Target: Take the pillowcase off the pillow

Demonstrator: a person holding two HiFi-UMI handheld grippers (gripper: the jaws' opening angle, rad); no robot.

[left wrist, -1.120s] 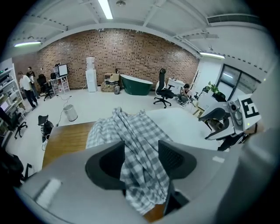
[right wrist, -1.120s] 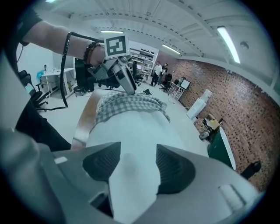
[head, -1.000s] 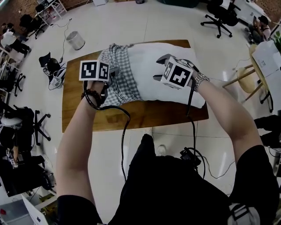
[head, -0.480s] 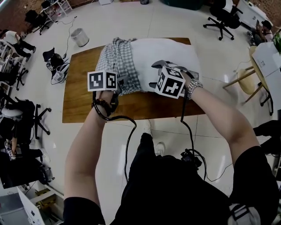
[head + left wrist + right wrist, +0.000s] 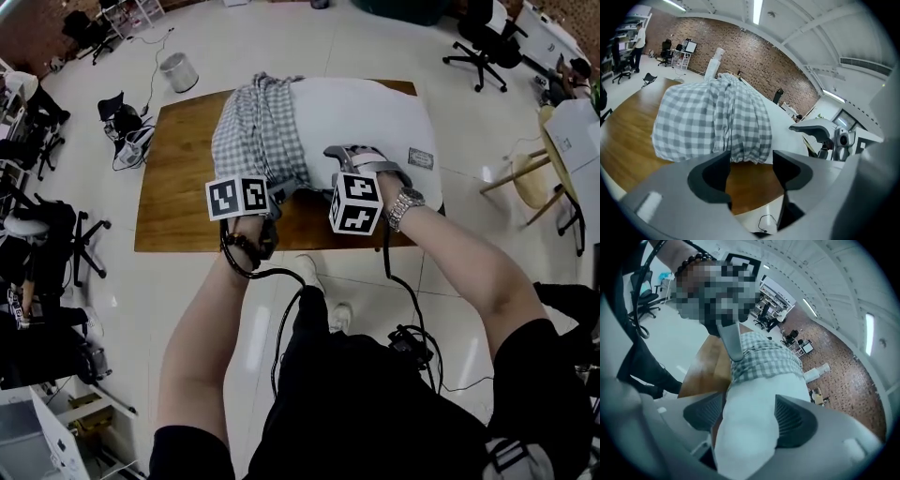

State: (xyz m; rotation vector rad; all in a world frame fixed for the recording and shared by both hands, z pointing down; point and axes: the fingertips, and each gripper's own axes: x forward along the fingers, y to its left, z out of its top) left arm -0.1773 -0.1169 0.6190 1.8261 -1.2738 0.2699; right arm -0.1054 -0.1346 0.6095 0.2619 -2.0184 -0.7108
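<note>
A white pillow (image 5: 366,117) lies on the wooden table (image 5: 178,187), its left part still inside a bunched grey-checked pillowcase (image 5: 258,136). My left gripper (image 5: 284,190) hovers at the table's near edge, just in front of the pillowcase (image 5: 712,119). Its jaws have just been opening and it (image 5: 751,164) holds nothing; only bare wood shows between them. My right gripper (image 5: 361,161) is at the pillow's near edge. Its jaws have also just been opening, and they (image 5: 750,420) stand wide with the white pillow (image 5: 754,390) bulging between them. Beyond it is the pillowcase (image 5: 764,357).
A small printed label (image 5: 421,157) sits on the pillow's right end. Around the table are a grey bin (image 5: 172,71), a black bag (image 5: 117,117), office chairs (image 5: 478,37) and a wooden stool (image 5: 534,178). Gripper cables hang off the near edge.
Both grippers have drawn back from over the pillow to the table's near edge and dropped lower. The left one has come off the checked pillowcase.
</note>
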